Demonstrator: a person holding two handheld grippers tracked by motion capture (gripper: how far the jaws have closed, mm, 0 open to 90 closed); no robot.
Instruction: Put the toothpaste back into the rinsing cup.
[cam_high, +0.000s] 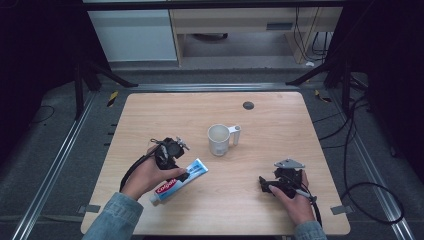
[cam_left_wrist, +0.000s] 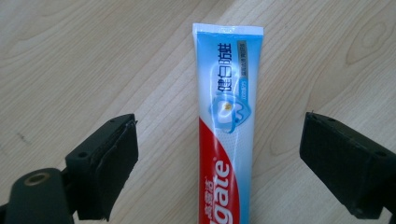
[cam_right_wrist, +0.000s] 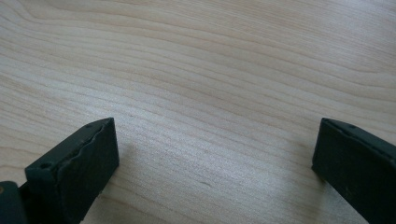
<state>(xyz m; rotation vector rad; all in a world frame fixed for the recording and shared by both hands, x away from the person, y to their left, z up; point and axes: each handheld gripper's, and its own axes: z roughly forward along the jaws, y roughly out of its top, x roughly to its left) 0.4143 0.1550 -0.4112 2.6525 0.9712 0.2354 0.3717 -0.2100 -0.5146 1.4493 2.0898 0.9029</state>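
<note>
Pale wooden surface (cam_high: 280, 107) on dark grey floor (cam_high: 55, 125); light wooden cabinet (cam_high: 240, 22) behind; black cables (cam_high: 350, 150) at right.

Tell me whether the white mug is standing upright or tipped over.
Upright. The high view shows the mug resting on its base on the table, its round open mouth facing up and its handle sticking out sideways.

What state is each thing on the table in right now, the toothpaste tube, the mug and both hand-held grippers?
Toothpaste tube: lying flat on the table, between the left jaws, not gripped.
Mug: upright, looks empty, handle to the right in the high view, untouched.
Left hand-held gripper: open, jaws either side of the tube, pads clear of it.
Right hand-held gripper: open, nothing between the jaws, above bare table.
</note>
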